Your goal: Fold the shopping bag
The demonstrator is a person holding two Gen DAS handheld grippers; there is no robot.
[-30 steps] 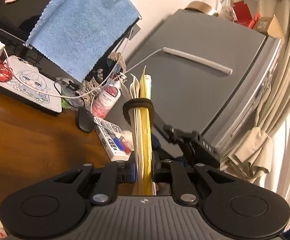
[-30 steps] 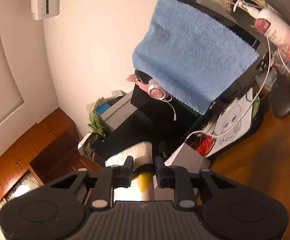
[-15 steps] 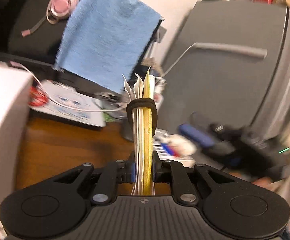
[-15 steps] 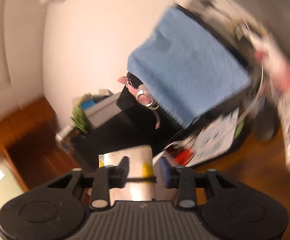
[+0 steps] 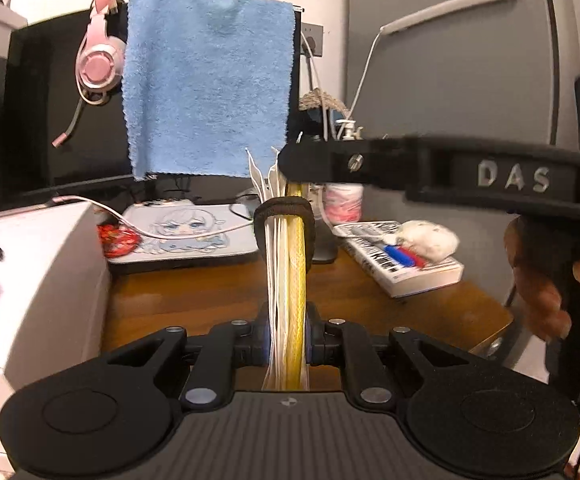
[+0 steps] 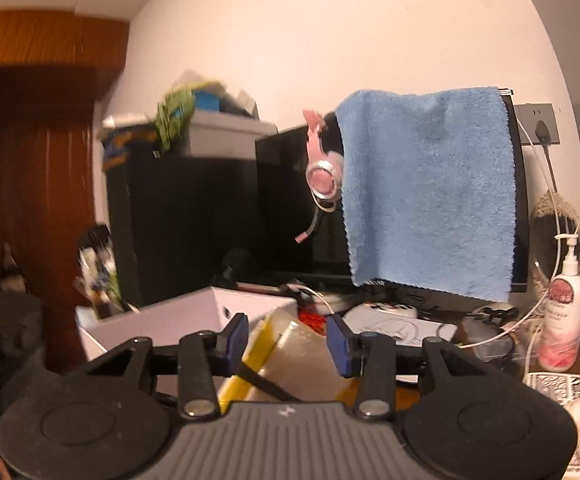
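Observation:
The folded shopping bag (image 5: 288, 280) is a flat white and yellow bundle held edge-on, with a dark elastic band (image 5: 284, 216) around it. My left gripper (image 5: 286, 338) is shut on its lower end above the wooden desk (image 5: 194, 300). In the right wrist view the same bag (image 6: 290, 356) shows as a clear and yellow packet just beyond and below my right gripper (image 6: 288, 344), which is open with nothing between its blue pads. The right gripper's black body (image 5: 469, 172) crosses the left wrist view, held by a hand (image 5: 537, 280).
A white box (image 5: 30, 280) stands at the left of the desk. A blue towel (image 5: 206, 80) hangs over a monitor with pink headphones (image 5: 98, 64). A book (image 5: 401, 260), a lotion bottle (image 6: 561, 320), cables and a grey fridge (image 5: 469, 60) fill the right.
My right gripper has opened and let go of the bag, which it held a second ago. Both cameras have swung level toward the desk; the left gripper keeps its hold.

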